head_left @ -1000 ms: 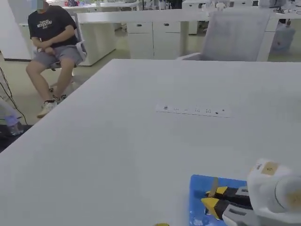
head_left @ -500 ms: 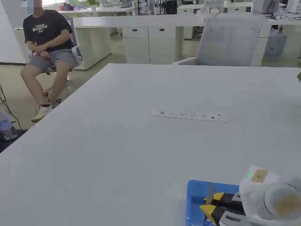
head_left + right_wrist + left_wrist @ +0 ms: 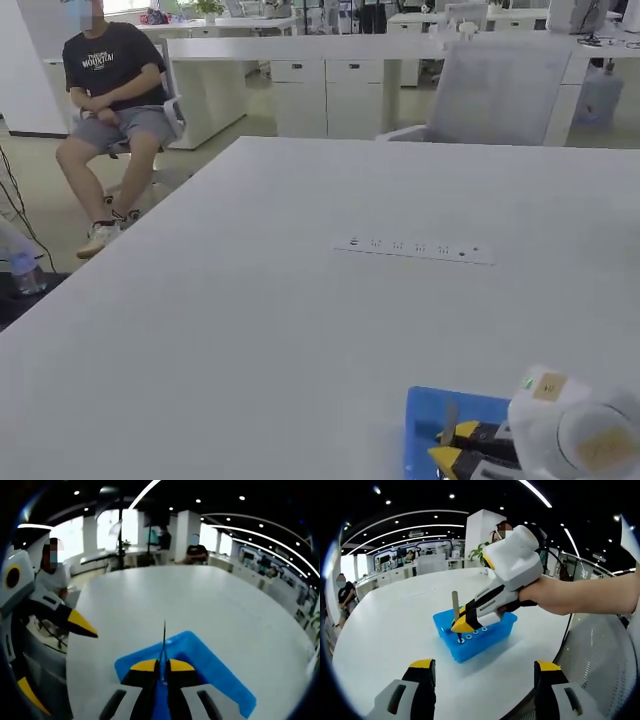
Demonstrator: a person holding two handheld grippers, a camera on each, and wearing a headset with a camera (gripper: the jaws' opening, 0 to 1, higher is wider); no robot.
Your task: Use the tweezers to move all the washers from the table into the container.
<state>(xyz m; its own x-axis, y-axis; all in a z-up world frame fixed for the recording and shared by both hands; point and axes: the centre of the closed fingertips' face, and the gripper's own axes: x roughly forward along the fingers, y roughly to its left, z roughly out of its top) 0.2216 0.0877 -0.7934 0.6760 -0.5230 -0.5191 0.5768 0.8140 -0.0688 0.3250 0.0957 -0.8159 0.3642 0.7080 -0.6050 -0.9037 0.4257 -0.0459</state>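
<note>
A blue container (image 3: 492, 630) sits on the white table (image 3: 385, 630), with several small washers (image 3: 480, 631) lying in it. My right gripper (image 3: 462, 625), held in a hand, is shut on thin tweezers (image 3: 455, 607) that point down into the container's near corner. In the right gripper view the shut right gripper (image 3: 161, 666) holds the tweezers (image 3: 163, 637) above the blue container (image 3: 215, 675). My left gripper (image 3: 485, 667) stands open and holds nothing, short of the container. In the head view the right gripper (image 3: 450, 448) hangs over the container (image 3: 425, 425) at the bottom right.
A white power strip (image 3: 413, 248) lies mid-table. An office chair (image 3: 495, 90) stands at the far edge, and a person (image 3: 110, 90) sits beyond the table's left side. The left gripper (image 3: 50, 615) shows at the left of the right gripper view.
The head camera has shifted a little. The right gripper stays over the blue container and sits slightly lower in the head view.
</note>
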